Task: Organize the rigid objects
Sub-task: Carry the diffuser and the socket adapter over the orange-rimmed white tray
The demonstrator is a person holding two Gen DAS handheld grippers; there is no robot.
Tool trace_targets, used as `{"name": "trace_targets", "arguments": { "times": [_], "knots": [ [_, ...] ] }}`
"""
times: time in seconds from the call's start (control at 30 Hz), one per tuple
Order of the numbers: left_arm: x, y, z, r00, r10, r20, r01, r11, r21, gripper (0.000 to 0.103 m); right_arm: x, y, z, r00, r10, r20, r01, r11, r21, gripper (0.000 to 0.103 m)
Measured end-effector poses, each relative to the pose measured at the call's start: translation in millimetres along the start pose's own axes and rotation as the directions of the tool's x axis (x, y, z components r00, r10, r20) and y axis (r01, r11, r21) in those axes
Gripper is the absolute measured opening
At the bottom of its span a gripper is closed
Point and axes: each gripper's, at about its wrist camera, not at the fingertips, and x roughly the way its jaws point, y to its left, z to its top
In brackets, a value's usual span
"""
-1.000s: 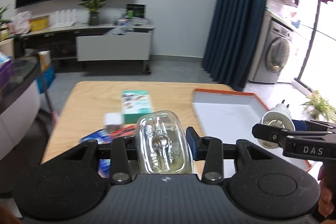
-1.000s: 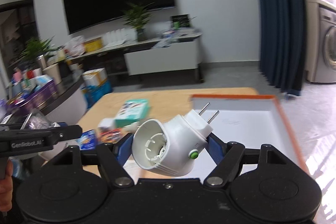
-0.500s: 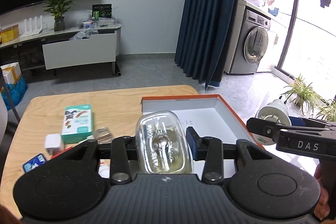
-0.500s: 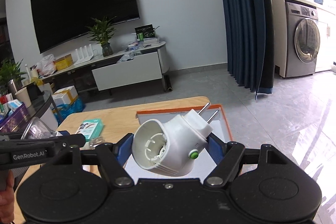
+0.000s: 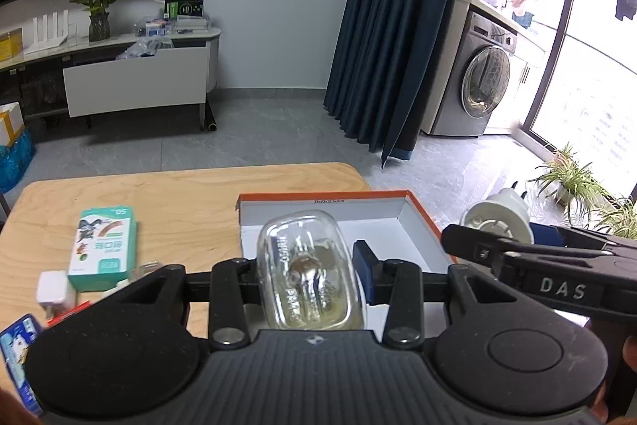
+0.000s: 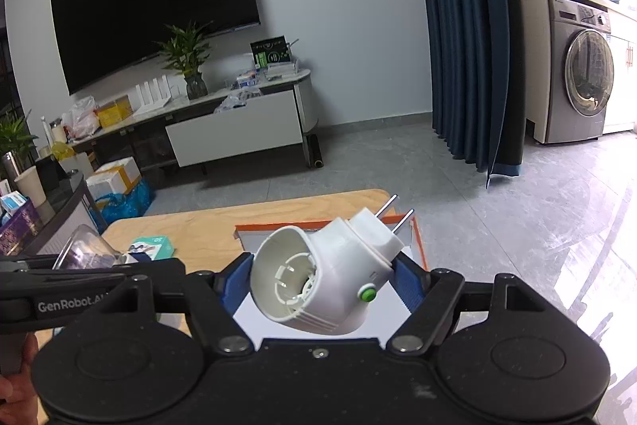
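Observation:
My left gripper [image 5: 308,271] is shut on a clear plastic case [image 5: 308,273] with a metal part inside, held above the near end of a white box with an orange rim [image 5: 422,216]. My right gripper [image 6: 322,275] is shut on a white plug adapter [image 6: 326,275] with two metal prongs and a green button, held above the same box [image 6: 418,237]. The adapter also shows at the right of the left wrist view [image 5: 497,218]. The clear case shows at the left of the right wrist view [image 6: 85,251].
On the wooden table [image 5: 179,198] left of the box lie a green and white carton [image 5: 103,245], a small white block [image 5: 53,289] and a blue packet [image 5: 18,349]. A TV cabinet [image 5: 139,82], blue curtain [image 5: 390,26] and washing machine [image 5: 481,82] stand beyond.
Both views swung right across the table, so the box now sits centred under both grippers. Both grips are unchanged.

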Motion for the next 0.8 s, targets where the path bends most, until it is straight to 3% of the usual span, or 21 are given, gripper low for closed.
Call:
{"name": "trace_targets", "arguments": {
  "times": [0.8],
  "knots": [
    [59.6,-6.5,14.5,0.995,0.059,-0.077,-0.062,0.998,-0.031,0.041,83.6,-33.5,20.7,0.995,0.025,-0.093,-0.025,1.000,0.001,0.088]
  ]
}}
